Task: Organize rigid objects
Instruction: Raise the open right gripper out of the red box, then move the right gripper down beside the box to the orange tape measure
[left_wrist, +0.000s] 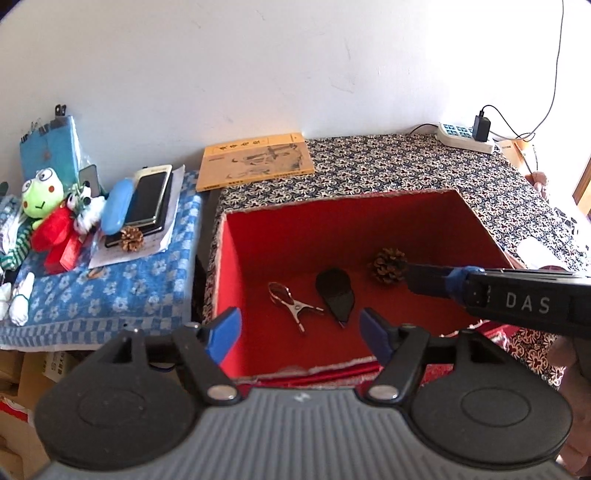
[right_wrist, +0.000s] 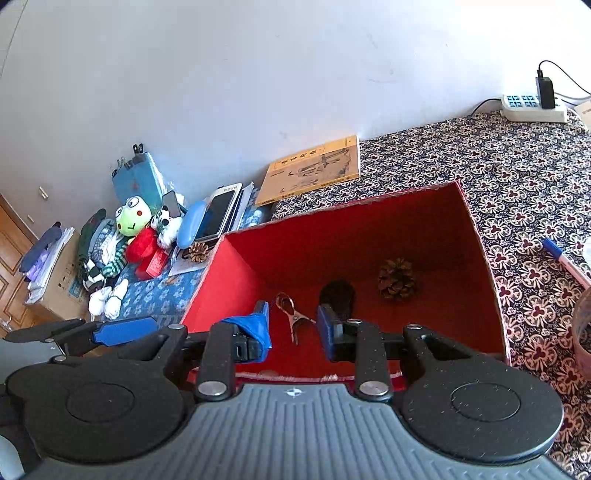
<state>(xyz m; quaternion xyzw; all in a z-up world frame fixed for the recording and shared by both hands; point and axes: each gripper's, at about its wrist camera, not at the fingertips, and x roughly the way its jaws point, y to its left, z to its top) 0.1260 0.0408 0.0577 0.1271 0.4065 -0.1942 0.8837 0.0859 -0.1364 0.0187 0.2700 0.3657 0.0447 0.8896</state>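
Both grippers hang above the open red box, which sits on a tabletop covered with a patterned cloth. On the box floor lie three things, apart from one another: a pine cone toward the back, a dark flat teardrop-shaped piece in the middle, and a metal spring clip beside it.

The left gripper has its fingers wide apart with nothing between them. The right gripper has its fingers at a narrow gap, also empty; a loose bit of blue tape hangs off one finger.

With both hands free, the step in hand looks like going for the next loose item. Likely candidates are the second pine cone on the blue checked cloth by the stack of phones, or the marker pen lying on the tabletop to the right of the box.

To do it well, the person should lift clear of the box wall before swinging sideways, pick one target per hand, and let the right fingers spread before reaching. The cone should be gripped across its broad middle, lightly, since its scales could chip or slip.
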